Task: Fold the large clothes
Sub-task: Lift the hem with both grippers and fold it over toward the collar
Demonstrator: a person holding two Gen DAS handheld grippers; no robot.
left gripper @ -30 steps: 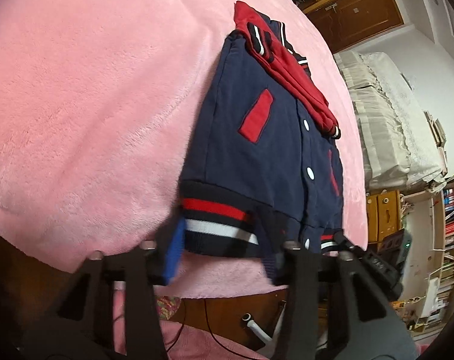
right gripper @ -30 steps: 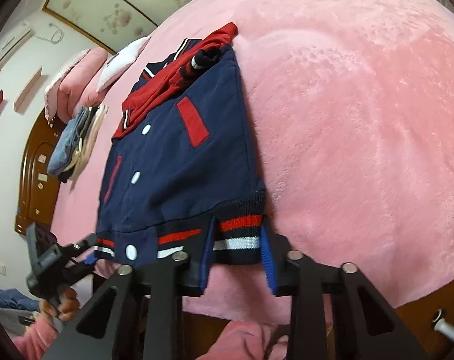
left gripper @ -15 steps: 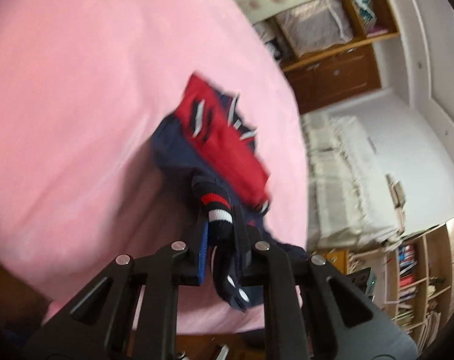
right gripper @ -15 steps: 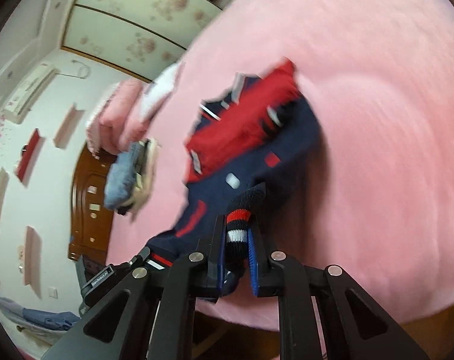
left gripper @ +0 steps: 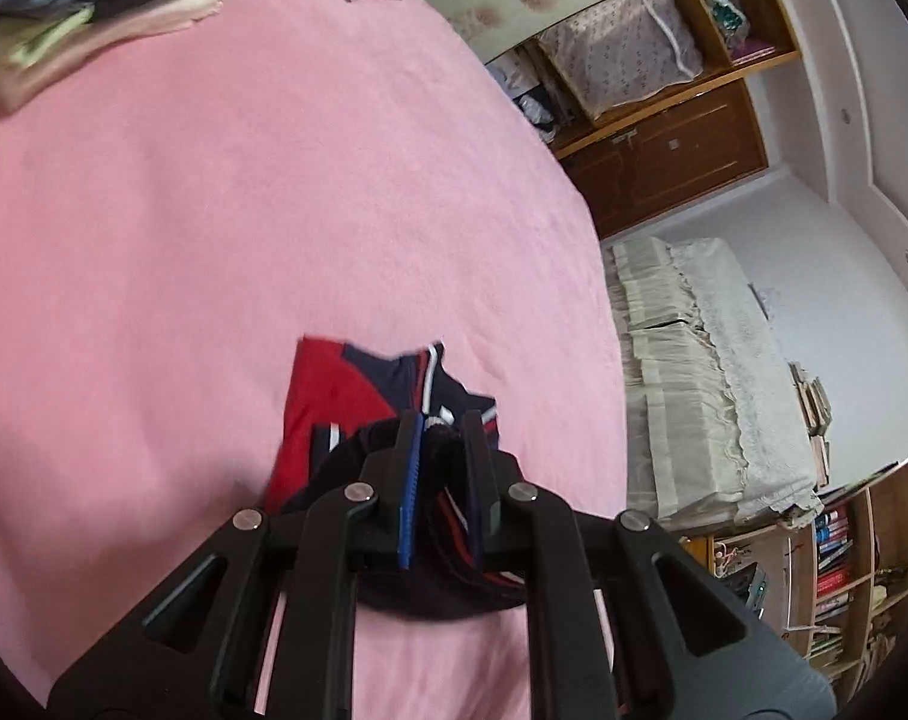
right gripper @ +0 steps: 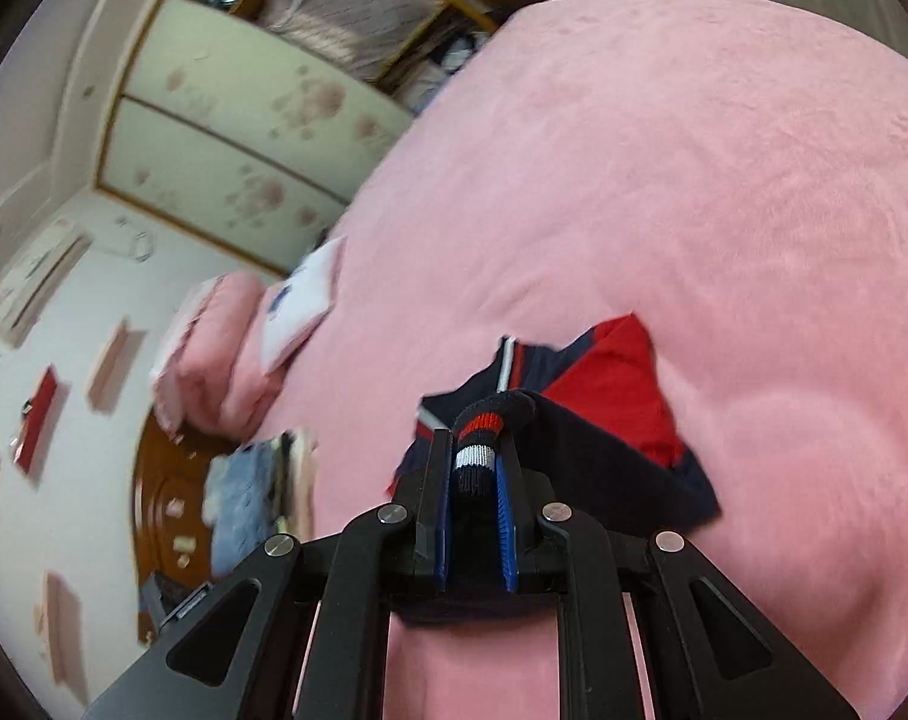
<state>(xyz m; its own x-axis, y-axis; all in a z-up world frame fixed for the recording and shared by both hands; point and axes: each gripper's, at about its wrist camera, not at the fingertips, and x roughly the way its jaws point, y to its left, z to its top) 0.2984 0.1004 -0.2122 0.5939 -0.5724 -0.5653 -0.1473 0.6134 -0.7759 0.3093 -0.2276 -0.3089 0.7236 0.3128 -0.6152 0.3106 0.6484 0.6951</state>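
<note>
Pink bed (left gripper: 273, 210), jacket (left gripper: 333, 396) hem lifted toward its collar.
Both claws are clenched on the ribbed hem: the left claw (left gripper: 440, 429) on dark folds, the right claw (right gripper: 476, 450) on the red-and-white stripe. Their jaws have just been closing with that fabric between them. The rest of the jacket lies on the bed below. To fold well, I'd keep both corners level, carry them together over the red sleeves, and let go only when the edges line up.

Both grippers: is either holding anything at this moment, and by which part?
Each is shut on the jacket: the left gripper and the right gripper both pinch its striped hem band.
</note>
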